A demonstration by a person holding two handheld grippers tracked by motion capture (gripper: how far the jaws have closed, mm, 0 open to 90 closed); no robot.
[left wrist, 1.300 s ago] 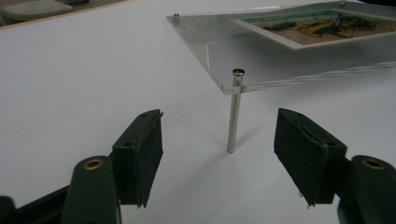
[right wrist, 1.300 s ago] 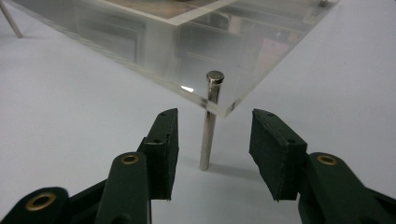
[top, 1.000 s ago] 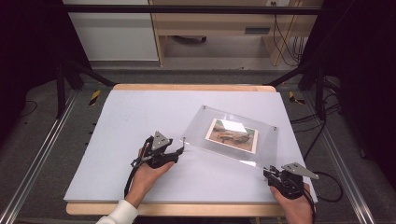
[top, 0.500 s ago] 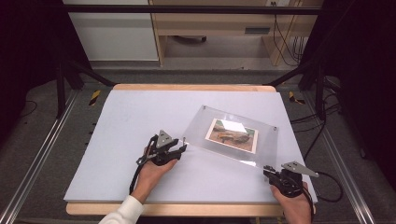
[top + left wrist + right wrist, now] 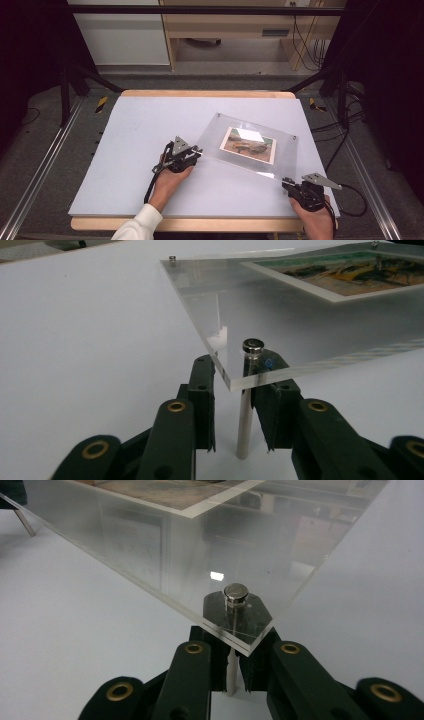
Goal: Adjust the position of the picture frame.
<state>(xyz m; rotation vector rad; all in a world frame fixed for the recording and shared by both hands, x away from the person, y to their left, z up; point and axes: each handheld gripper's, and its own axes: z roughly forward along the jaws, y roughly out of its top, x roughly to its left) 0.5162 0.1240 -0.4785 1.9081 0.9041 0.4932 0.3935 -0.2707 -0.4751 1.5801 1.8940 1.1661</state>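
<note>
White table top [image 5: 125, 150], wooden bench [image 5: 230, 30]

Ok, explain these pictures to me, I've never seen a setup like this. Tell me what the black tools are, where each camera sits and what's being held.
There is no robot here: a person holds a hand tool with two black jaws in each hand. The wide picture comes from a camera above the table. The two close-ups come from cameras riding on the tools, looking along their jaws. On the table stands a clear frame with a photo in it, raised on metal legs at its corners. The right gripper is shut on the right leg at one near corner. The left gripper has its jaws around the left leg. They have just been closing, but a gap shows beside the leg, so it isn't gripped yet.
</note>
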